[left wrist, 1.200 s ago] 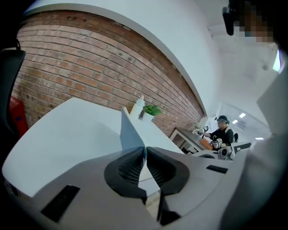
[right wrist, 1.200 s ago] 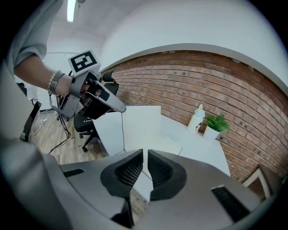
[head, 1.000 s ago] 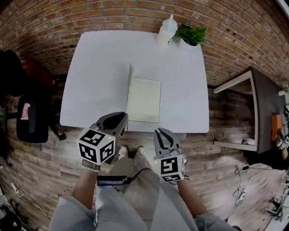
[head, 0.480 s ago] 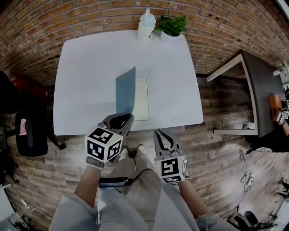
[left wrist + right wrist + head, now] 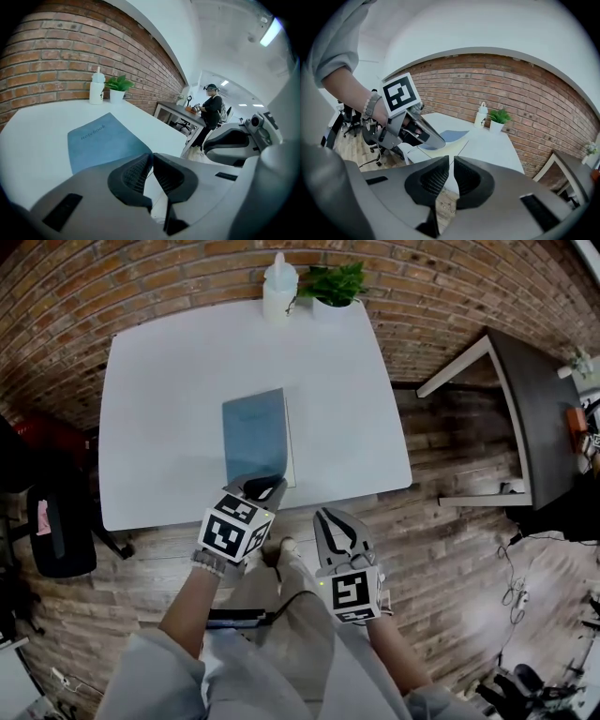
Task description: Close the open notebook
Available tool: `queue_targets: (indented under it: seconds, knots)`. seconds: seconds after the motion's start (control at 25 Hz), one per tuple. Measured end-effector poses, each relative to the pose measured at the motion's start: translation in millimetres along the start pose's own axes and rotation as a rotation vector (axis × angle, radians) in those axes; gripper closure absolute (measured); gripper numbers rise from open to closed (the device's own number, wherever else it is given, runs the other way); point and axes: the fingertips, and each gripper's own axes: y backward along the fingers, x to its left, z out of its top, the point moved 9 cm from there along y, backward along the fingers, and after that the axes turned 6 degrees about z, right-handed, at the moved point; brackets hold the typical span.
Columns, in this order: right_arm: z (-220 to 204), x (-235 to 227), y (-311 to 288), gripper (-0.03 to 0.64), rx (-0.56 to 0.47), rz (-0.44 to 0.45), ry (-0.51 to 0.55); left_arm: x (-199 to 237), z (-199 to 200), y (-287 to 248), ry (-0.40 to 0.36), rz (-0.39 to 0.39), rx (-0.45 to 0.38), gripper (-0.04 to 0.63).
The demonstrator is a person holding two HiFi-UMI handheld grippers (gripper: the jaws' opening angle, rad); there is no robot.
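Observation:
The notebook (image 5: pixel 255 432) lies near the front of the white table (image 5: pixel 159 381) with its blue cover (image 5: pixel 101 140) folded over the cream pages. In the right gripper view the cover (image 5: pixel 452 136) still arches a little above the pages at its near end. My left gripper (image 5: pixel 265 489) is at the notebook's near edge, its jaws shut on the cover's edge (image 5: pixel 152 157). My right gripper (image 5: pixel 333 519) hangs off the table's front edge, over the wooden floor, shut with nothing between its pads (image 5: pixel 451 161).
A white bottle (image 5: pixel 278 287) and a potted plant (image 5: pixel 336 282) stand at the table's far edge by the brick wall. A black chair (image 5: pixel 61 512) is at the left, a dark desk (image 5: pixel 534 399) at the right. A person (image 5: pixel 211 108) stands far off.
The blue cover has swung from upright over to the right, down onto the pages. My left gripper went forward and down with it. The right gripper shifted only slightly.

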Motion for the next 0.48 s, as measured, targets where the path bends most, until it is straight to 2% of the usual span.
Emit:
queue_targets:
  seconds: [0.48]
  knots:
    - [-8.2, -3.3, 8.8, 0.557, 0.029, -0.044, -0.022, -6.4, -11.4, -35.4, -0.108, -0.009, 0.124, 0.555]
